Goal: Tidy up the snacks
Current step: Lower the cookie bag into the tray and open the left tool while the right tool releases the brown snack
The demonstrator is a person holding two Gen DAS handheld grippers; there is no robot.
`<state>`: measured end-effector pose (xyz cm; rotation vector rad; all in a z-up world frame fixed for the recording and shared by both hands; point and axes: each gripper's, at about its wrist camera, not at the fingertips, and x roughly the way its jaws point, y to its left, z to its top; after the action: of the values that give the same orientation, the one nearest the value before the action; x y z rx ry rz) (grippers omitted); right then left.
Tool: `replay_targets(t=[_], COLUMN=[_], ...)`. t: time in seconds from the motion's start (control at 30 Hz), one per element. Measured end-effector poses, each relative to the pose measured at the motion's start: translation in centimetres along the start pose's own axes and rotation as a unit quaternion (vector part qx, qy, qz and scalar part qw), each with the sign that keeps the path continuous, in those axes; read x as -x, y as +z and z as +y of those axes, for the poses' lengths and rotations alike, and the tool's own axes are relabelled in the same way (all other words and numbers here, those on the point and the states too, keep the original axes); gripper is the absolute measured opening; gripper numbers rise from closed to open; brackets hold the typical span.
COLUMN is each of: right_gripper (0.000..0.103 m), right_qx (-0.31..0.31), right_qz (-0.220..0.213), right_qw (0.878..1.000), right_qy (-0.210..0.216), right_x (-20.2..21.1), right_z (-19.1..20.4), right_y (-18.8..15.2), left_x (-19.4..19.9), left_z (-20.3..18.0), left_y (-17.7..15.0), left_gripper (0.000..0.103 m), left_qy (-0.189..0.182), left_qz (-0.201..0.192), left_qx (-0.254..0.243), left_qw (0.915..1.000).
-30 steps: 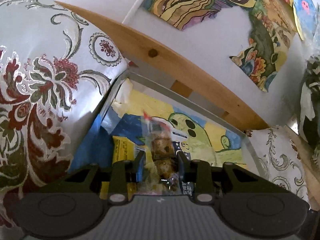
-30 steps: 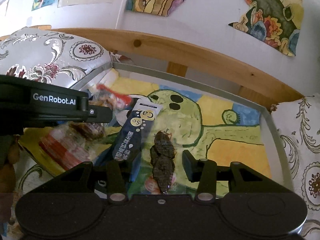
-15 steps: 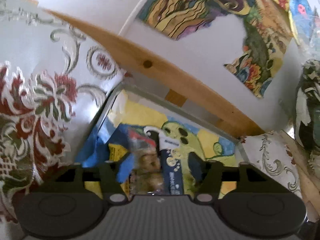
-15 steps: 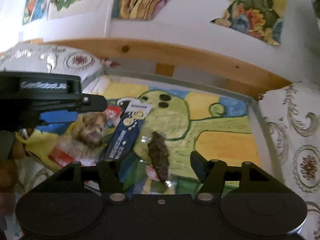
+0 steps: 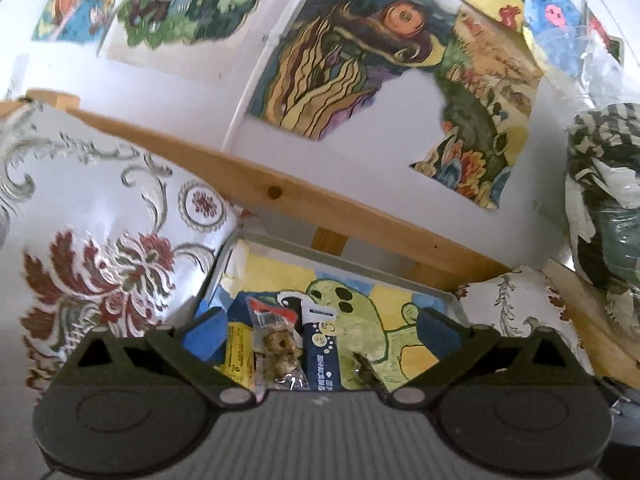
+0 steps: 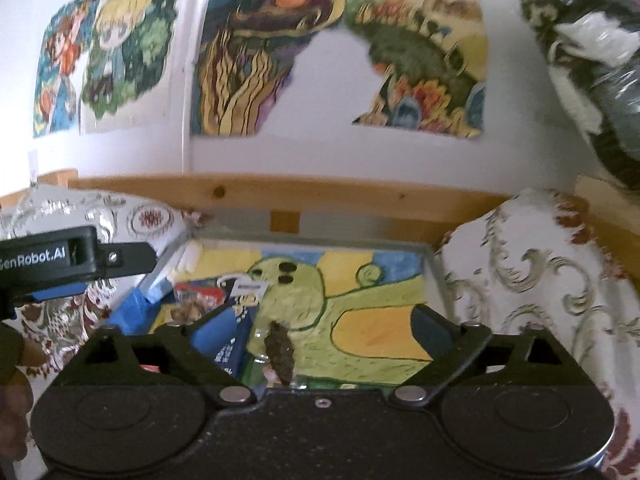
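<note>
Several snack packs lie at the left end of a shallow grey tray (image 5: 352, 266) lined with a green-and-yellow cartoon drawing. In the left wrist view I see a yellow pack (image 5: 239, 354), a clear bag of brown pieces (image 5: 280, 350), a dark blue stick pack (image 5: 322, 354) and a clear pack with a dark dried piece (image 5: 366, 372). My left gripper (image 5: 322, 334) hangs open above them, holding nothing. In the right wrist view the dark dried piece (image 6: 280, 350) and the blue stick pack (image 6: 230, 338) lie between the spread fingers of my open right gripper (image 6: 316, 332).
Patterned white cushions flank the tray, one to the left (image 5: 104, 248) and one to the right (image 6: 532, 280). A wooden rail (image 6: 280, 194) runs behind it below a white wall with drawings. A bundle in plastic (image 5: 604, 200) sits at far right. The left gripper's body (image 6: 60, 260) shows at the left.
My left gripper opened and let go of the clear bag of brown pieces, which now lies in the tray. Both grippers have risen and pulled back; the right one opened wider.
</note>
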<state>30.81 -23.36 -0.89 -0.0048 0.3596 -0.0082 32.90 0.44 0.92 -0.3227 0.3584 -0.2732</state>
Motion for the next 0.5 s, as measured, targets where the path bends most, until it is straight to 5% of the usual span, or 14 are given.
replay_targets(t=[0.5], right_gripper=[0.102], right_qx=[-0.032], right_qz=[-0.051], right_qw=[0.998], right_qy=[-0.003], right_x=[10.1], right_z=[-2.8], right_y=[-1.1], left_x=[8.3], left_z=[-3.0], left_y=[-0.6], left_gripper=[0.103], left_qy=[0.052], left_qz=[-0.013], left_qx=[-0.046], left_qw=[0.9975])
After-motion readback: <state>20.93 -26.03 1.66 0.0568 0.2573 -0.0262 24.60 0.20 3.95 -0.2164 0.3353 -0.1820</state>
